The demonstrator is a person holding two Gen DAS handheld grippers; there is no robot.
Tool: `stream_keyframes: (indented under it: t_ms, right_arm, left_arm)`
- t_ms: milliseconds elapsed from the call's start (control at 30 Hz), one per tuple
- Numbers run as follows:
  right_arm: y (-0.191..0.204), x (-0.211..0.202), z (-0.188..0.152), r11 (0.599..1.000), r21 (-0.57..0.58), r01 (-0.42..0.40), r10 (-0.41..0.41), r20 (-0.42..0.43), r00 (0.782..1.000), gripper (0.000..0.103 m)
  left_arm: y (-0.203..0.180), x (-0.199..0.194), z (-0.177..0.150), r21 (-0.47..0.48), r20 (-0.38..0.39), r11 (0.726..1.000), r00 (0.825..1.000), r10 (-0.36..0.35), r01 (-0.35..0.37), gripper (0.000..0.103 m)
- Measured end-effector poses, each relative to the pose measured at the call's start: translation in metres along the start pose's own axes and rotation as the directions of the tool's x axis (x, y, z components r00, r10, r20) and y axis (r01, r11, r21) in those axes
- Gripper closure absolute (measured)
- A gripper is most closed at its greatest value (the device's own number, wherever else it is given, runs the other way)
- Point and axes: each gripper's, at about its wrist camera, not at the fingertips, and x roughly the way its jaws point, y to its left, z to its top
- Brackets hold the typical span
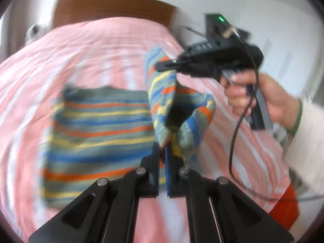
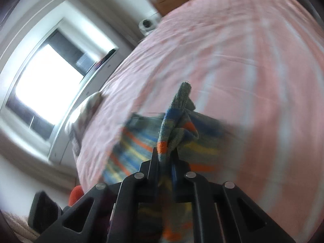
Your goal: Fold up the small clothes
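A small knitted striped garment [image 1: 101,125], grey with blue, orange and yellow bands, lies on the pink striped bed [image 1: 91,46]. Its right part is lifted off the bed. My left gripper [image 1: 163,147] is shut on the garment's near right edge. My right gripper [image 1: 162,65], held by a hand [image 1: 261,99], is shut on the garment's far right edge and holds it up. In the right wrist view the right gripper [image 2: 165,154] pinches a bunched fold of the garment [image 2: 178,121] above the bed [image 2: 253,60]. Both views are motion-blurred.
A brown headboard [image 1: 113,6] stands at the bed's far end against a white wall. A window [image 2: 44,85] and a pile of cloth [image 2: 85,109] are left of the bed. Something orange [image 1: 287,204] lies at the bed's near right corner.
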Motion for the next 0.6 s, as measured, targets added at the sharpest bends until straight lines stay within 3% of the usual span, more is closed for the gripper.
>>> stream_keyframes:
  t_ms: [133, 267, 333, 367, 400, 467, 533, 600]
  right_arm:
    - [0.040, 0.071, 0.015, 0.999, 0.003, -0.035, 0.035, -0.048, 0.998, 0.093]
    - [0.064, 0.139, 0.020, 1.000, -0.004, -0.029, 0.028, -0.096, 0.995, 0.092]
    - [0.066, 0.166, 0.017, 0.994, 0.062, -0.085, 0.091, -0.101, 0.991, 0.082]
    - [0.063, 0.171, 0.016, 0.989, 0.104, -0.108, 0.117, -0.090, 0.989, 0.070]
    - [0.058, 0.172, 0.014, 0.980, 0.151, -0.132, 0.144, -0.066, 0.987, 0.063]
    - [0.049, 0.159, 0.012, 0.959, 0.215, -0.184, 0.188, 0.001, 0.982, 0.058]
    - [0.043, 0.133, 0.011, 0.965, 0.196, -0.176, 0.172, 0.041, 0.984, 0.058]
    - [0.043, 0.102, 0.008, 0.987, 0.114, -0.110, 0.104, 0.055, 0.993, 0.058]
  left_arm:
    - [0.056, -0.022, -0.010, -0.131, 0.008, 0.989, 0.997, 0.075, -0.074, 0.101]
    - [0.083, -0.026, -0.027, -0.188, -0.030, 0.972, 0.990, 0.137, -0.140, 0.099]
    - [0.092, -0.026, -0.036, -0.193, -0.078, 0.957, 0.975, 0.207, -0.219, 0.094]
    - [0.096, -0.028, -0.040, -0.206, -0.100, 0.951, 0.972, 0.213, -0.230, 0.081]
    - [0.100, -0.033, -0.045, -0.224, -0.101, 0.950, 0.975, 0.199, -0.217, 0.060]
    - [0.102, -0.052, -0.050, -0.243, -0.050, 0.949, 0.979, 0.196, -0.203, 0.041]
    - [0.098, -0.066, -0.048, -0.233, 0.008, 0.957, 0.984, 0.180, -0.174, 0.041]
    - [0.094, -0.071, -0.037, -0.223, 0.054, 0.969, 0.992, 0.118, -0.103, 0.041]
